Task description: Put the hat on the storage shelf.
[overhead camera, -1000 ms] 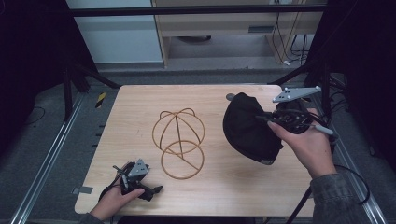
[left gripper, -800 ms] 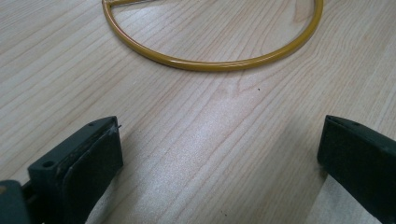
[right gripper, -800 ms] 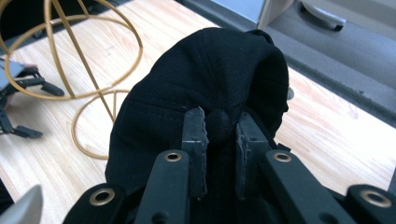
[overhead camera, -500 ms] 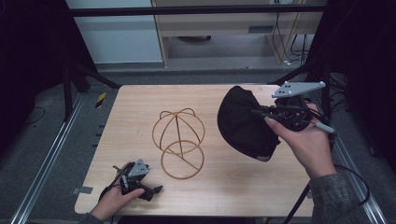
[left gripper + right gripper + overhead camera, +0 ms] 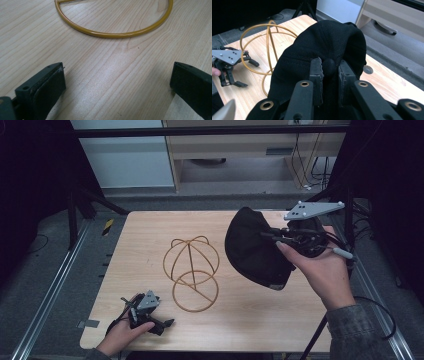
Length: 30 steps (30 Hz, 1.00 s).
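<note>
right hand-held gripper [image 5: 280, 240]: clamps black cap [image 5: 252, 250] | left hand-held gripper [image 5: 167, 322]: jaws apart | wire stand [image 5: 192, 272] between

Wooden table [image 5: 150, 245]; yellow-black object, possibly tape, [image 5: 108, 226] on grey floor [image 5: 45, 270]; drawer cabinet [image 5: 240, 145] beyond.

Matt black cloth cap [image 5: 252, 247], glossy wire stand [image 5: 192, 272]
</note>
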Available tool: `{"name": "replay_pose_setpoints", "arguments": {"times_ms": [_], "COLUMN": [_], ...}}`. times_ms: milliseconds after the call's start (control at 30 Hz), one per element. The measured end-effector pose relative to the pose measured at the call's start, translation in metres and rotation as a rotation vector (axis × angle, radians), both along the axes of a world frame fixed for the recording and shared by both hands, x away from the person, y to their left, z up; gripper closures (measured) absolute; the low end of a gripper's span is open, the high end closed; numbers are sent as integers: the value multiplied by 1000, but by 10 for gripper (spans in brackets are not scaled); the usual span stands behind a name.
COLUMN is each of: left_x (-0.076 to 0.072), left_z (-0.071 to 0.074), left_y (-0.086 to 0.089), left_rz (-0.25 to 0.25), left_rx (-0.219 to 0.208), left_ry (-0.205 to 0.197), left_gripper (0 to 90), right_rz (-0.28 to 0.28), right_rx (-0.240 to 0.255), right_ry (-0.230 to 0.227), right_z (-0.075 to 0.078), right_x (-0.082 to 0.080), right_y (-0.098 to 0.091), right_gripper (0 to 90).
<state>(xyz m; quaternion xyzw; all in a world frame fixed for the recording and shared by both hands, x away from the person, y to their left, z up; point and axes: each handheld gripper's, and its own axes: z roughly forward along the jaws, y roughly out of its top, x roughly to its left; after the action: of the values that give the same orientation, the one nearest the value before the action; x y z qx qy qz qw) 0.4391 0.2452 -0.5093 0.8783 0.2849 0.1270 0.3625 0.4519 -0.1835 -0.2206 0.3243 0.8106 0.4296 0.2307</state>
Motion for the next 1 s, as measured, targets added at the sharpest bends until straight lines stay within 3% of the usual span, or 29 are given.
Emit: {"name": "replay_pose_setpoints", "arguments": {"times_ms": [1000], "left_x": [0], "left_z": [0], "left_y": [0], "left_rz": [1], "left_rx": [1], "left_ry": [1], "left_gripper": [0], "right_rz": [65], "right_rx": [-6], "right_ry": [-39], "right_z": [24], "right_x": [-1], "right_y": [35], "right_gripper": [776]}}
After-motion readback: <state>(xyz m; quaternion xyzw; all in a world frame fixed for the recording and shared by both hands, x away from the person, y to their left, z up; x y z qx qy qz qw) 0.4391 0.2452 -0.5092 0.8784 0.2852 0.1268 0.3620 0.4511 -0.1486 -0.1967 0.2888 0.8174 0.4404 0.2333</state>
